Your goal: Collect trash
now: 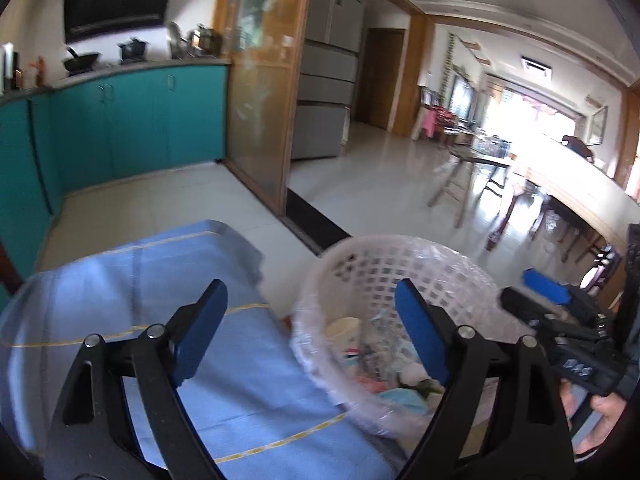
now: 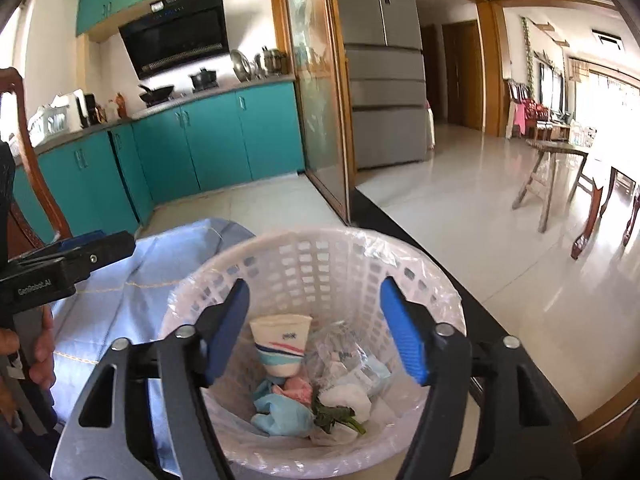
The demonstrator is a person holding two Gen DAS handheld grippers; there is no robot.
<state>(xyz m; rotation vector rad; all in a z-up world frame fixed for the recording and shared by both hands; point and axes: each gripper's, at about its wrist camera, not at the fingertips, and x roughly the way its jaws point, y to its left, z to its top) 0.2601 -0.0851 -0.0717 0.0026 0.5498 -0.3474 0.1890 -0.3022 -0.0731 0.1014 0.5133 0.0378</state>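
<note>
- Trash sits in the white basket at lower centre of my right view: a paper cup, blue cloth, green stem; crumpled bits under clear plastic are hard to identify.
- My right gripper is spread, empty, over the basket.
- My left gripper is spread too, empty, over the blue tablecloth and basket rim; that view is blurred.

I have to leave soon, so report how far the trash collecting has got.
Done: paper cup, wrappers and greens lie in the lined basket. In hand: nothing; left gripper and right gripper are open. Left: no loose trash visible on the blue cloth.
</note>
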